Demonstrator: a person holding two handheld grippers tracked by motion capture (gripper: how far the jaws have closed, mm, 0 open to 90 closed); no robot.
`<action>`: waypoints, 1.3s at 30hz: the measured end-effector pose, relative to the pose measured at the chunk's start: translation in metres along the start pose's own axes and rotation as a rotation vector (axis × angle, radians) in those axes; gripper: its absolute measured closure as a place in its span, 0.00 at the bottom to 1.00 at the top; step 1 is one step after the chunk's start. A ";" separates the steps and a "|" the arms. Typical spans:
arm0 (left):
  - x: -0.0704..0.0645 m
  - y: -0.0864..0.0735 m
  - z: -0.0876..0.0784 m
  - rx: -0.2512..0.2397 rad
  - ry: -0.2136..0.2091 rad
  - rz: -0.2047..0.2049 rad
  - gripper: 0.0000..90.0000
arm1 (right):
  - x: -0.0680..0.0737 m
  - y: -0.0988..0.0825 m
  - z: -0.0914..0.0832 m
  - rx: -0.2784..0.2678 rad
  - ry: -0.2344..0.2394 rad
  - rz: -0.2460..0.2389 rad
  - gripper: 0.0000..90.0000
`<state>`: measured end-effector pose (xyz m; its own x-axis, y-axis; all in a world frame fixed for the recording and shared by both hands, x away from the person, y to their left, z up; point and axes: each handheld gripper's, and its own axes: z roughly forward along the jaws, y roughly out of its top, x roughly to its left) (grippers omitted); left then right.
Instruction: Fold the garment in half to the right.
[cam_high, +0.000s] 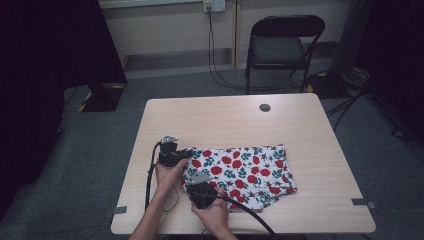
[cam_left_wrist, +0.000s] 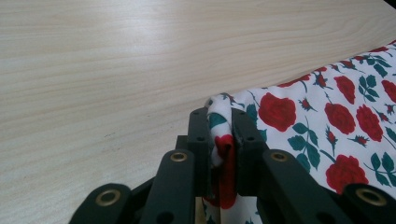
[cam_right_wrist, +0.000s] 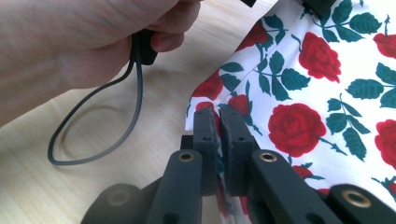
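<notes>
The table (cam_high: 225, 120) was largely bare beyond the fingers. The rose-print cloth (cam_high: 240, 172) was spread flat, its left edge pinched at two spots. A bunched fold was clamped between the left gripper's (cam_left_wrist: 219, 128) fingers; the right gripper (cam_right_wrist: 218, 123) was closed on the hem just beside.

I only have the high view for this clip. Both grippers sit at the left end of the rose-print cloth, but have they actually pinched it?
Observer: Yes. The left gripper has a bunched fold of the cloth clamped between its pads.
Operator: And the right one?
Observer: The right gripper is shut on the cloth's edge, which runs between its jaws.
Operator: Anything close to it?
Observer: A cable loop lies on the table.
</notes>
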<state>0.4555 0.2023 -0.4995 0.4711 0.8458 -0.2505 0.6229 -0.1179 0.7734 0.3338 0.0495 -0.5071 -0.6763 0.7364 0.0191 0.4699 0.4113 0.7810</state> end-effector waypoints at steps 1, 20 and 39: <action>-0.001 -0.001 0.000 0.001 0.003 0.000 0.90 | 0.000 0.001 0.000 -0.001 0.001 -0.003 0.96; -0.016 0.021 -0.014 -0.002 0.060 0.041 0.91 | -0.001 0.020 -0.012 -0.063 0.025 0.033 0.97; -0.017 0.039 -0.036 -0.026 0.089 0.047 0.91 | 0.005 0.040 -0.022 -0.113 0.028 0.028 0.97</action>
<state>0.4495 0.2021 -0.4440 0.4414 0.8826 -0.1619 0.5843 -0.1458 0.7983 0.3370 0.0573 -0.4620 -0.6801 0.7308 0.0578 0.4228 0.3266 0.8454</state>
